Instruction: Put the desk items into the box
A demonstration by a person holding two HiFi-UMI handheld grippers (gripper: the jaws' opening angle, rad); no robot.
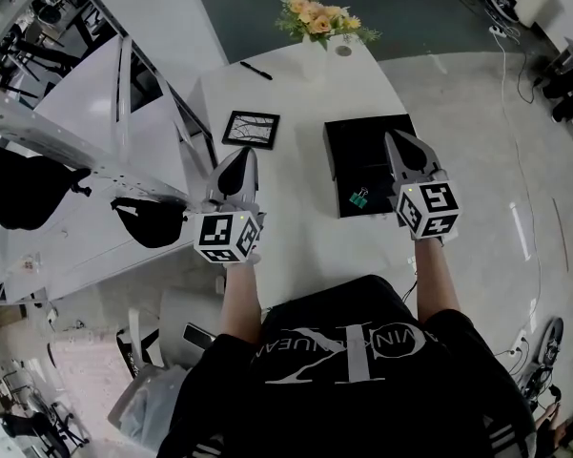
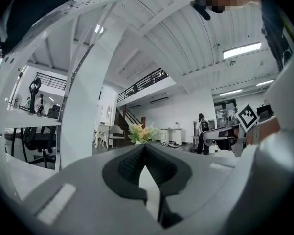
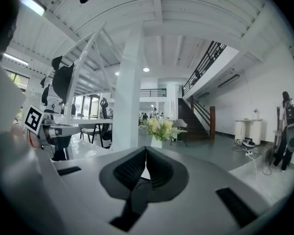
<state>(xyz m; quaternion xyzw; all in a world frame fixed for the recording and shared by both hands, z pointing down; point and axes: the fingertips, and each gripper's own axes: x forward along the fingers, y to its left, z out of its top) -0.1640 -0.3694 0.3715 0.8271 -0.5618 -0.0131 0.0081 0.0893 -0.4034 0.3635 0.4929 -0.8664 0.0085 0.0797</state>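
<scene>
A flat black box (image 1: 358, 156) lies on the white desk (image 1: 296, 227), right of centre. A small green binder clip (image 1: 359, 198) rests at the box's near edge. Farther left lies a black-framed picture (image 1: 251, 129), and a black pen (image 1: 255, 70) sits near the far edge. My left gripper (image 1: 243, 153) hovers shut and empty, near the desk's left edge, short of the frame. My right gripper (image 1: 397, 137) is shut and empty over the box's right side. In each gripper view the jaws meet at the tips, at the left gripper (image 2: 146, 148) and the right gripper (image 3: 146, 152).
A vase of yellow flowers (image 1: 319, 17) stands at the desk's far edge; the flowers (image 2: 143, 132) show ahead of the left jaws and the flowers (image 3: 159, 128) ahead of the right. White shelving (image 1: 86, 113) and a black chair (image 1: 24, 184) flank the desk's left side.
</scene>
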